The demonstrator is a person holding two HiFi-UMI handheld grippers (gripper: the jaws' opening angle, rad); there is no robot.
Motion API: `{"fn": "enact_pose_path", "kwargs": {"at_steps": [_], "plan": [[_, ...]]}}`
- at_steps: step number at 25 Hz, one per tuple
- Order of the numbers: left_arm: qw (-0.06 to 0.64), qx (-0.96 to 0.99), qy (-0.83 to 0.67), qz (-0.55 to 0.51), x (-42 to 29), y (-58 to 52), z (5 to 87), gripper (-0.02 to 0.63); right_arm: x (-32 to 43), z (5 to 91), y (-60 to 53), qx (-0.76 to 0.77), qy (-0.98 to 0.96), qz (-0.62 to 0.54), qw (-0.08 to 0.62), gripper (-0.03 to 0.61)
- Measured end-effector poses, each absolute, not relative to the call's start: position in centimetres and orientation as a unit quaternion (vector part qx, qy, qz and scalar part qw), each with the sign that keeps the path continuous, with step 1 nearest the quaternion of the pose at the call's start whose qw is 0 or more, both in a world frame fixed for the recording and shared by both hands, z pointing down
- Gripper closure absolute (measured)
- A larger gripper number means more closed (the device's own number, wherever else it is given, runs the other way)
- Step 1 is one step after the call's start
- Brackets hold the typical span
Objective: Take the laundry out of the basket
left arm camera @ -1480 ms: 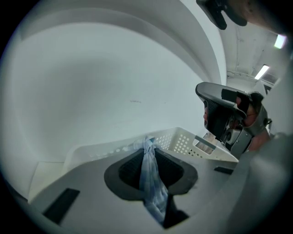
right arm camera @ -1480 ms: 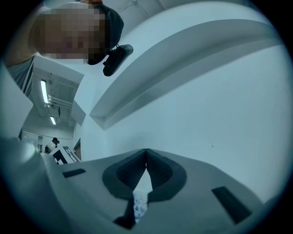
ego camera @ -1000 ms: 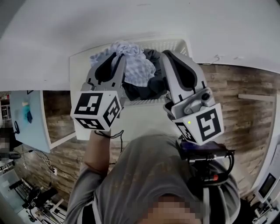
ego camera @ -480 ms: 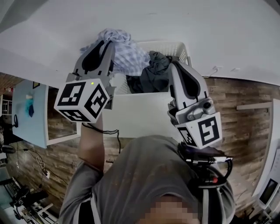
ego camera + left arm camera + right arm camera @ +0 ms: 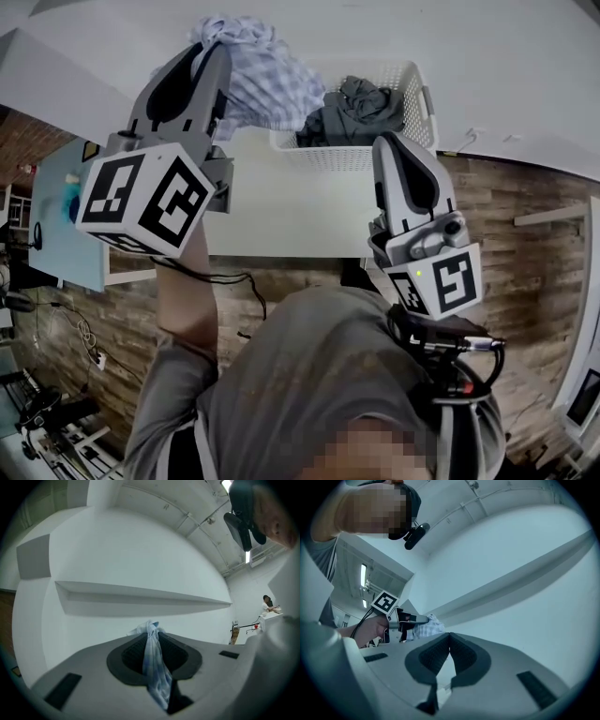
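Note:
My left gripper (image 5: 211, 47) is raised high at the left, shut on a blue-and-white checked cloth (image 5: 267, 84) that hangs over the left end of the white laundry basket (image 5: 361, 157). In the left gripper view the cloth (image 5: 154, 667) is pinched between the dark pads. A dark grey garment (image 5: 352, 108) lies in the basket. My right gripper (image 5: 396, 145) is held just in front of the basket, outside it. Its jaws meet at the tips (image 5: 449, 634) with nothing between them. The right gripper view also shows the left gripper (image 5: 401, 620) with the cloth (image 5: 430, 627).
The basket stands on a white table (image 5: 281, 220) against a white wall. Wood-look floor (image 5: 525, 216) lies to the right and below. A light blue board (image 5: 56, 220) stands at the left, with cables on the floor. A person (image 5: 267, 604) stands far off.
My left gripper has risen and swung left, lifting the checked cloth out of the basket. My right gripper has drawn back from the basket toward the person.

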State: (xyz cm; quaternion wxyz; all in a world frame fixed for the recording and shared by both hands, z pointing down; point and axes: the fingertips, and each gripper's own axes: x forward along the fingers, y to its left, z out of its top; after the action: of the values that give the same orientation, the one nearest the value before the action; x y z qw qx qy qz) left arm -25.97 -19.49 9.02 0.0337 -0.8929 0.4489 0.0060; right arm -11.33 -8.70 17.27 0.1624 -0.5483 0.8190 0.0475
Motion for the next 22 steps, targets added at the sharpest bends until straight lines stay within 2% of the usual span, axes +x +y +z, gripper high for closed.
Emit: {"fn": "enact_pose_path", "kwargs": {"at_steps": [6, 13, 22], "plan": [[0.052, -0.886, 0.460, 0.019, -30.2, -12.9, 7.1, 0.534, -14.6, 17.0, -3.3, -0.543, 0.823, 0.050, 0.159, 0.571], [0.062, -0.882, 0.468, 0.020, -34.1, -4.1, 8.9, 0.534, -18.8, 18.9, 3.3, -0.528, 0.834, 0.052, 0.148, 0.571], [0.031, -0.880, 0.474, 0.012, -34.7, -5.1, 11.5, 0.534, -19.3, 19.3, 1.1, -0.528, 0.840, 0.046, 0.121, 0.571]]}}
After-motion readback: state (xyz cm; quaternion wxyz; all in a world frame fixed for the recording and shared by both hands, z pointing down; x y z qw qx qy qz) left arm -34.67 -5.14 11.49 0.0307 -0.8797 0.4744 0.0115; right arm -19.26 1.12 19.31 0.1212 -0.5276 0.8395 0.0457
